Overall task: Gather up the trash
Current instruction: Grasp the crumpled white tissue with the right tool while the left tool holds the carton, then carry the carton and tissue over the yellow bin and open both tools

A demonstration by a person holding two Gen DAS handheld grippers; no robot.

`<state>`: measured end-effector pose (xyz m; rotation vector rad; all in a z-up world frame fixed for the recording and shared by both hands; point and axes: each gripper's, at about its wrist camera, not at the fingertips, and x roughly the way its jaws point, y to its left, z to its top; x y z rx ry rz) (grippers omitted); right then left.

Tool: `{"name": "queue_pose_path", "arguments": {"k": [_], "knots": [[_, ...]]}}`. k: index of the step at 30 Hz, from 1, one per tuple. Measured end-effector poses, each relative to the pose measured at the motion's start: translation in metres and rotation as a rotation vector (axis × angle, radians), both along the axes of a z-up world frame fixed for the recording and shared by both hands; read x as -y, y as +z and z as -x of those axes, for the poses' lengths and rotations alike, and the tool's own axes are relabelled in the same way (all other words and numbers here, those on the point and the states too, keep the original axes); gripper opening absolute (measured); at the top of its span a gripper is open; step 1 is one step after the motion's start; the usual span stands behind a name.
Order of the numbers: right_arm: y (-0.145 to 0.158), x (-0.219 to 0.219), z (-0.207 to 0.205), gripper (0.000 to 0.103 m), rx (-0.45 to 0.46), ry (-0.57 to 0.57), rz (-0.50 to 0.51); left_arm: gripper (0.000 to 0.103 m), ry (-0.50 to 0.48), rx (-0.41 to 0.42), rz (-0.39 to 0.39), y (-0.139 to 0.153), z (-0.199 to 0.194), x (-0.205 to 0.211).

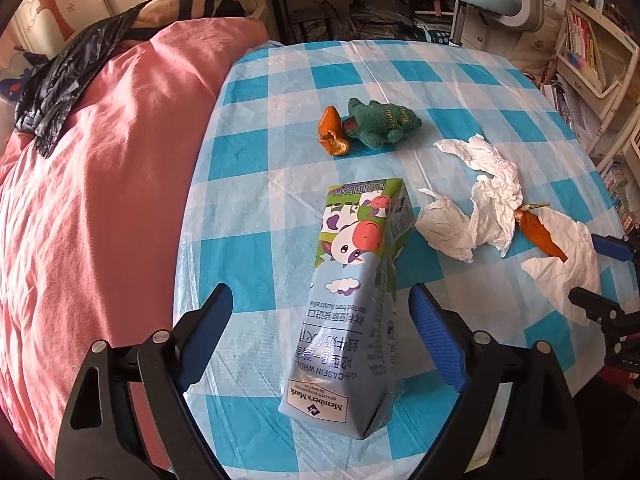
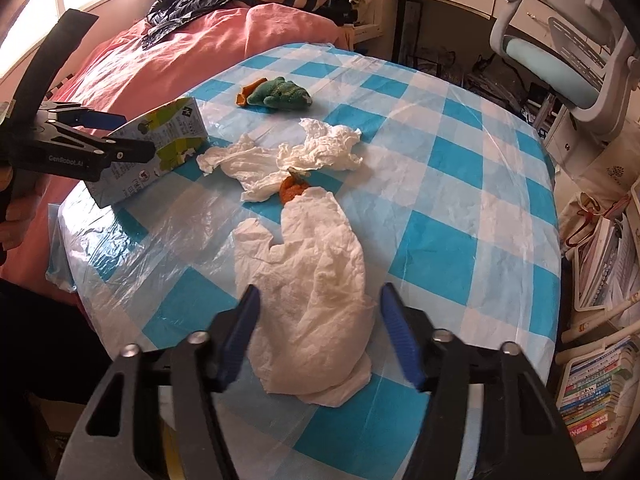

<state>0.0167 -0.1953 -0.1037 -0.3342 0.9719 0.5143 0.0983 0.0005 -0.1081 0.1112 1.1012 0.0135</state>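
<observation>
A milk carton [image 1: 352, 292] with a cartoon cow lies on the blue checked tablecloth [image 1: 288, 92]. My left gripper [image 1: 322, 304] is open, its fingers on either side of the carton's near half. The carton also shows in the right wrist view [image 2: 156, 148]. A crumpled white tissue [image 2: 316, 292] lies between the open fingers of my right gripper [image 2: 318, 300]. More crumpled tissues [image 2: 288, 156] lie beyond it. An orange peel [image 2: 292, 191] sits between them. Another peel [image 1: 332, 132] lies beside a green knitted toy [image 1: 380, 124].
A bed with a pink cover [image 1: 100, 200] borders the table on the left, with a black plastic bag [image 1: 60, 80] on it. An office chair [image 2: 560, 60] stands beyond the table. Stacked books and shelves [image 2: 600, 380] are on the right.
</observation>
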Motion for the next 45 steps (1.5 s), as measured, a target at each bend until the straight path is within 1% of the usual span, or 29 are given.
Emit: {"name": "queue_pose_path", "arguments": {"k": [1, 2, 3, 4, 5, 6, 7, 10, 13, 17, 21, 25, 30, 35, 41, 45], "knots": [[0.0, -0.001, 0.001, 0.035, 0.001, 0.005, -0.001, 0.071, -0.002, -0.002, 0.008, -0.001, 0.0, 0.0], [0.001, -0.002, 0.003, 0.029, 0.002, 0.013, -0.007, 0.065, -0.004, -0.006, 0.02, -0.002, 0.001, 0.0], [0.002, -0.002, 0.005, 0.023, 0.006, 0.02, -0.014, 0.052, -0.007, -0.011, 0.036, -0.002, 0.001, 0.0], [0.004, -0.003, 0.007, 0.022, 0.01, 0.025, -0.018, 0.041, -0.01, -0.014, 0.053, -0.003, 0.002, 0.0], [0.005, -0.003, 0.009, 0.019, 0.017, 0.028, -0.022, 0.037, -0.01, -0.012, 0.069, -0.002, 0.003, 0.0], [0.007, -0.003, 0.01, 0.018, 0.025, 0.028, -0.027, 0.028, -0.01, -0.008, 0.077, -0.001, 0.004, 0.0], [0.01, -0.002, 0.012, 0.016, 0.035, 0.027, -0.036, 0.026, -0.008, -0.002, 0.086, 0.0, 0.005, 0.0], [0.02, 0.002, 0.014, 0.015, 0.053, 0.023, -0.093, 0.026, 0.004, 0.03, 0.129, 0.008, 0.008, -0.003], [0.025, 0.0, 0.014, 0.015, 0.048, 0.035, -0.135, 0.026, 0.016, 0.049, 0.16, 0.013, 0.009, -0.006], [0.022, -0.013, 0.016, 0.015, 0.038, 0.073, -0.116, 0.026, 0.017, 0.051, 0.205, 0.016, 0.009, -0.009], [0.019, -0.021, 0.019, 0.015, 0.036, 0.098, -0.089, 0.026, -0.004, 0.07, 0.216, 0.022, 0.012, -0.002], [0.019, -0.022, 0.02, 0.016, 0.041, 0.1, -0.087, 0.026, -0.023, 0.094, 0.217, 0.029, 0.017, 0.005], [0.02, -0.027, 0.022, 0.016, 0.047, 0.107, -0.086, 0.026, -0.026, 0.128, 0.221, 0.038, 0.022, 0.009], [0.032, -0.035, 0.029, 0.016, 0.072, 0.121, -0.117, 0.026, -0.016, 0.173, 0.228, 0.049, 0.031, 0.008], [0.052, -0.038, 0.042, 0.016, 0.104, 0.106, -0.184, 0.026, 0.012, 0.242, 0.217, 0.063, 0.059, -0.001], [0.053, -0.043, 0.059, 0.016, 0.096, 0.104, -0.195, 0.026, 0.032, 0.268, 0.242, 0.07, 0.076, -0.012]]}}
